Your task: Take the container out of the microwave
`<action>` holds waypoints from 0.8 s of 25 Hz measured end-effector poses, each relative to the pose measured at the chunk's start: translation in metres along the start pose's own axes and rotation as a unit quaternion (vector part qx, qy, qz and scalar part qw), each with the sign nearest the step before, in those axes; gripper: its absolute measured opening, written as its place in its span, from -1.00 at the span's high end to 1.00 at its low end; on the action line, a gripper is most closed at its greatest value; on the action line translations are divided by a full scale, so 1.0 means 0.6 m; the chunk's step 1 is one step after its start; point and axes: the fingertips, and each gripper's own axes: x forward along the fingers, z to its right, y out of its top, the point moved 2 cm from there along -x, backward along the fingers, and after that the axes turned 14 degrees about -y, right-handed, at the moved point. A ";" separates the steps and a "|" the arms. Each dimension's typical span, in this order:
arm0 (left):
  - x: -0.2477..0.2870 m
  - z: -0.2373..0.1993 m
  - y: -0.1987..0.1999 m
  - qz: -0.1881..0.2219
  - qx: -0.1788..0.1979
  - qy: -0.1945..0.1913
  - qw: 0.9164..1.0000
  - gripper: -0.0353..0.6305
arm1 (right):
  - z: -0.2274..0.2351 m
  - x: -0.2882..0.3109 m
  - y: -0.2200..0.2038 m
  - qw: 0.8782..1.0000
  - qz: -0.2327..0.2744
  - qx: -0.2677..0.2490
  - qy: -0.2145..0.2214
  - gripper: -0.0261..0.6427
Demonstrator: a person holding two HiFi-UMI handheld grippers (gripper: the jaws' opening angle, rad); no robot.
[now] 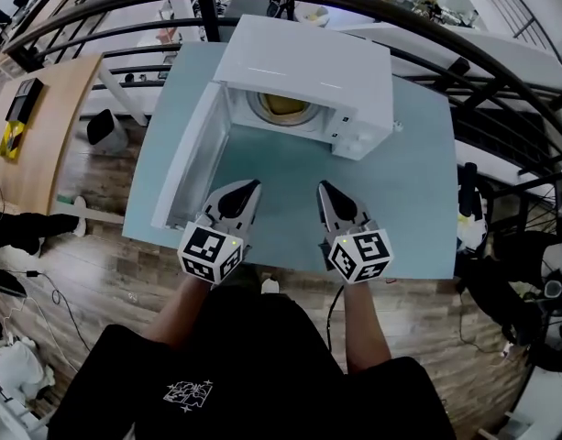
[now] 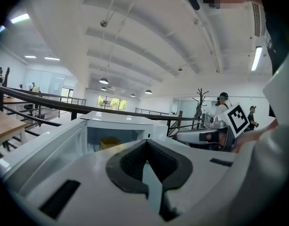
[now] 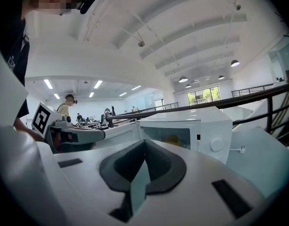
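- Jaws, left gripper (image 1: 251, 187): tips together, nothing between them. The left gripper view shows only table surface through the gap behind the tips.
- Jaws, right gripper (image 1: 325, 189): also closed and empty. It is held level with the left gripper, and both point toward 12 o'clock.
- Microwave (image 1: 308, 67): white, on the blue-grey table (image 1: 404, 200), at 12 o'clock from both grippers. Its door (image 1: 187, 163) is swung fully open and runs out toward 7 o'clock, ending just beside the left gripper.
- Container (image 1: 285, 105): inside the microwave cavity, untouched and well apart from both grippers.
  - It looks round and dull yellow, and sits low on what appears to be the turntable ring.
  - Only its near part shows under the cavity roof.
  - Whether it has a lid, handles or contents cannot be told.
  - It also shows in the left gripper view (image 2: 109, 143) and the right gripper view (image 3: 172, 139) as a small yellow shape in the opening.
- Risk, closed jaws: pushed in as they are, the tips would likely shove the container deeper or spin it on the ring instead of taking hold.
- Risk, door: the left gripper could knock the door edge as it goes in, and the door could then swing.
- Risk, low roof: lifting or tilting the container too soon could catch its rim on the opening and spill whatever it holds.
- Risk, round wall: a one-sided pinch may slip, so a two-gripper hold seems safer.
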 end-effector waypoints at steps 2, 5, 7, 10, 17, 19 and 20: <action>0.018 -0.018 0.001 -0.003 0.000 0.001 1.000 0.87 | 0.001 0.030 0.001 1.000 -0.006 -0.020 -0.002 0.90; 0.043 -0.041 -0.003 -0.008 -0.005 0.003 1.000 0.87 | 0.004 0.070 0.001 0.999 -0.014 -0.048 -0.004 0.90; 0.057 -0.055 -0.006 -0.009 -0.009 0.004 1.000 0.87 | 0.006 0.095 0.000 0.998 -0.019 -0.063 -0.004 0.90; 0.075 -0.075 -0.006 -0.007 -0.017 0.006 1.000 0.87 | 0.006 0.128 -0.004 0.996 -0.026 -0.081 -0.004 0.90; 0.107 -0.121 -0.019 -0.019 -0.025 0.013 0.999 0.87 | 0.008 0.197 -0.027 0.993 -0.048 -0.112 0.000 0.90; 0.113 -0.135 -0.023 -0.019 -0.031 0.019 0.999 0.87 | 0.007 0.217 -0.031 0.991 -0.052 -0.121 0.001 0.90; 0.117 -0.141 -0.025 -0.018 -0.035 0.022 0.999 0.87 | 0.008 0.225 -0.033 0.991 -0.053 -0.127 0.001 0.90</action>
